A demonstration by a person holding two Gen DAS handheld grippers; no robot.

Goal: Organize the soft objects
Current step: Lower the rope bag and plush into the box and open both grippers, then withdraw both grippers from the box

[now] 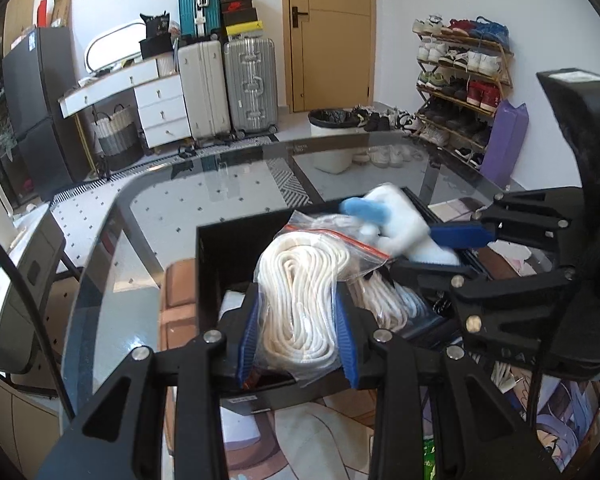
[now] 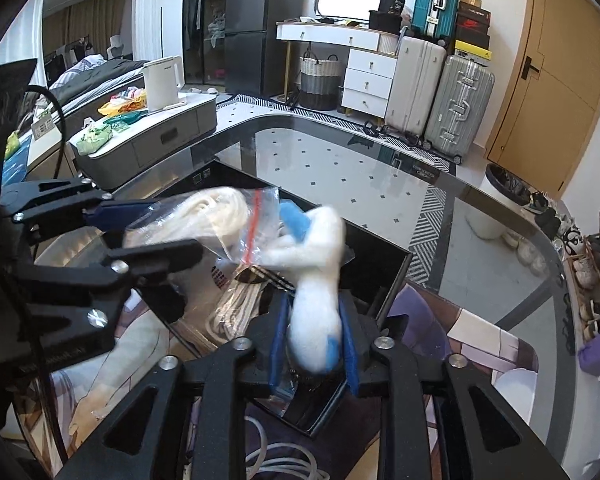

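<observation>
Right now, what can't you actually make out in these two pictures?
- Left wrist view: box floor, covered by the bagged rope in the left gripper.
- Both views: plush toy in the right gripper, smeared by motion blur.
- Right wrist view: grey cable, cut by the bottom edge.

We see the box (image 1: 208, 248) on the glass table (image 1: 148, 216), the bagged rope (image 1: 300, 300) over it, the plush toy (image 1: 400, 220) at its far right corner.

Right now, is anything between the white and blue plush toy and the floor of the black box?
Yes. The bagged rope in the left gripper hangs over the black box, under the plush toy; another rope bundle lies inside.
</observation>
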